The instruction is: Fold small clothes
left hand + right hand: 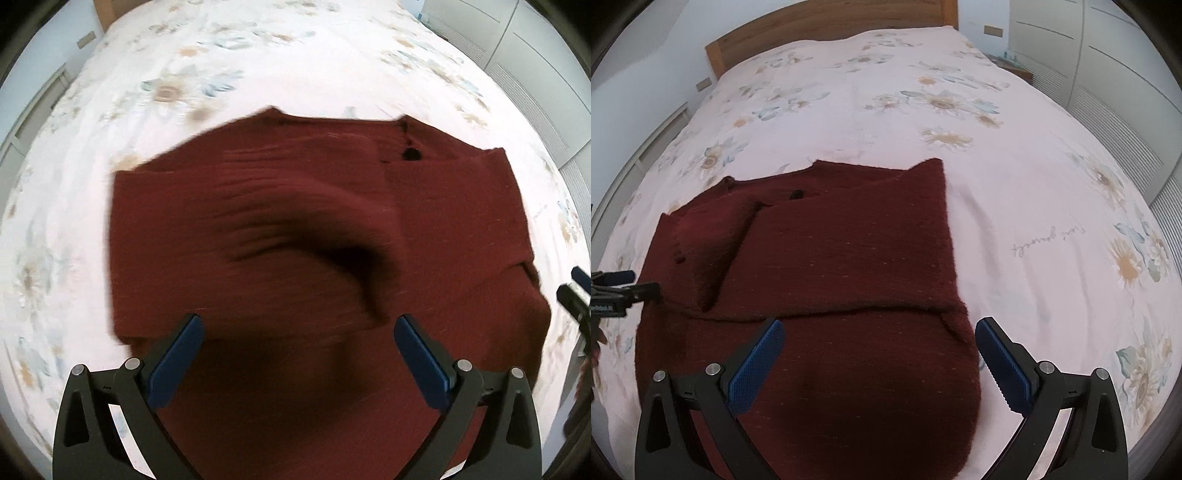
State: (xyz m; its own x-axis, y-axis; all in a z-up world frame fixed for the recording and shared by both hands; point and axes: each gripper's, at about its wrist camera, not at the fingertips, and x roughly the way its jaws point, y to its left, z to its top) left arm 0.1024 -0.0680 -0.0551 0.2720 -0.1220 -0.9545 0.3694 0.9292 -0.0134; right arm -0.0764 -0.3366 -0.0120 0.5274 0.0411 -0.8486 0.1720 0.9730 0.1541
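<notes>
A dark red knitted garment [258,206] lies partly folded on the bed, with sleeves turned in over its body; it also shows in the right wrist view [831,251]. My left gripper [298,332] is open and empty, hovering over the garment's near part. My right gripper [880,338] is open and empty, over the garment's near right edge. The right gripper's tip [576,291] shows at the right edge of the left wrist view. The left gripper's tip [624,282] shows at the left edge of the right wrist view. The left wrist view is blurred.
The bed has a white floral bedspread [1015,177] with bare cloth to the right of and beyond the garment. A wooden headboard [827,26] stands at the far end. White louvred wardrobe doors [1108,92] run along the right side.
</notes>
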